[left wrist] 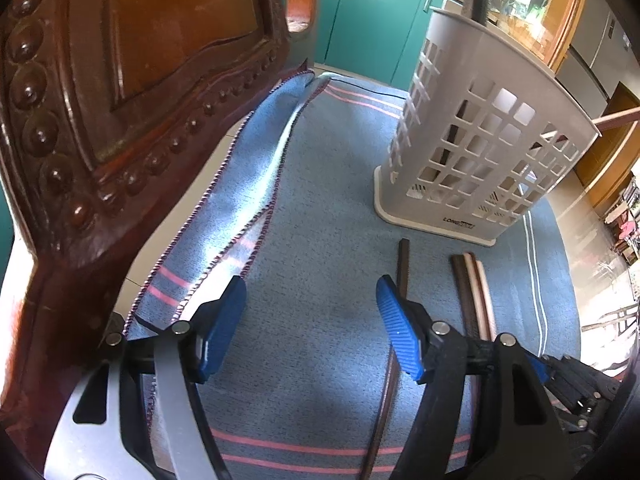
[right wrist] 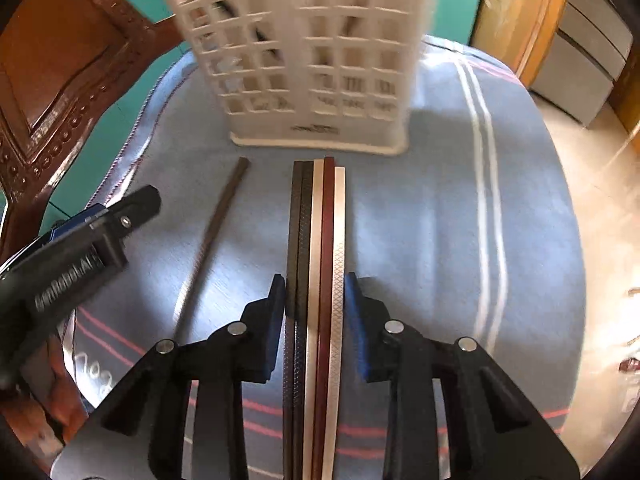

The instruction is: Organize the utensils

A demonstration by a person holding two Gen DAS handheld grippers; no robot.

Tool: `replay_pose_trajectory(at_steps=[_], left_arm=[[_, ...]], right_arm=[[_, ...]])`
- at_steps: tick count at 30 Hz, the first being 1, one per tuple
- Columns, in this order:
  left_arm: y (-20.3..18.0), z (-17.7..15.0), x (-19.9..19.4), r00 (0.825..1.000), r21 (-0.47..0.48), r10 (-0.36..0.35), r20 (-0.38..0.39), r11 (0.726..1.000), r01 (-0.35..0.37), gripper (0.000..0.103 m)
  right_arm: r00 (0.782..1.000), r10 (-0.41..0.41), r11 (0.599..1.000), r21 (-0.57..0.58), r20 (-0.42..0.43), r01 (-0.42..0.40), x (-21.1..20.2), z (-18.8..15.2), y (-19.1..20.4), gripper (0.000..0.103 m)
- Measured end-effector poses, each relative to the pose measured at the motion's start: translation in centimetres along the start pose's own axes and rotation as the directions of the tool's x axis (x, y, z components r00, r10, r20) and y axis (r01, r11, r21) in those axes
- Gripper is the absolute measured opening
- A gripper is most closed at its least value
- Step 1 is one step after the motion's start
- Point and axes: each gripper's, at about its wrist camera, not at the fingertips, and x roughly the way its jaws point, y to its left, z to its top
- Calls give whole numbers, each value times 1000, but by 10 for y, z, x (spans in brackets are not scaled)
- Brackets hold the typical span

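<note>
Your right claw point(right wrist: 314, 312) straddles five chopsticks point(right wrist: 316, 240) lying on the cloth before the basket point(right wrist: 304, 60), seemingly not yet pinched—closing may splay them; left claw point(left wrist: 312, 328) gapes empty beside the stray stick point(left wrist: 402, 276)

Your left wrist camera looks forward and down over the blue cloth point(left wrist: 320, 208), close to it, with the white basket point(left wrist: 476, 148) ahead on the right. Your right wrist camera faces the same basket point(right wrist: 312, 64) straight on, and both views share the chopsticks point(right wrist: 316, 264)
</note>
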Motion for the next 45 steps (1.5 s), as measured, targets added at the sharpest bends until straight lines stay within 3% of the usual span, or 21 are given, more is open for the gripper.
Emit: replay_pose_trajectory(at_steps=[4,7,11,15,21,26,36,40,45], left_arm=[[-13,-3,3,999,47,-50,-19,998,51,68],[-30,-8,6,997,123,-68,-40,990,72,68],[-44,-14,16,996,183,-43,-74,982,56,68],[-46,-15,21,996,191,-22,-84,981,38,68],[-41,-14,22,997,177,-15,-79,984,28,68],[-33,-9,27,997,170,-9,-80,985,22,68],[-35,-10,29,997,179,7,-72,984,6,68],[-38,-10,30,998,187,15,-69,982,-2,68],[-40,-13,29,998,199,26,-63,980,-13,68]], right_arm=[[992,111,986,116,53,-117,-15,-14,-33,30],[995,48,989,132,89,-60,-20,-16,-49,30],[997,55,995,78,54,-59,-12,-18,-43,30],[998,5,999,51,65,-9,-11,-12,-36,30],[999,10,999,49,42,-12,-11,-10,-40,30],[996,76,991,110,54,-81,-12,-9,-57,30],[991,119,984,126,61,-126,-17,-17,-68,30],[993,99,988,111,63,-105,-15,-16,-67,30],[997,0,999,54,81,-5,-16,-13,-53,30]])
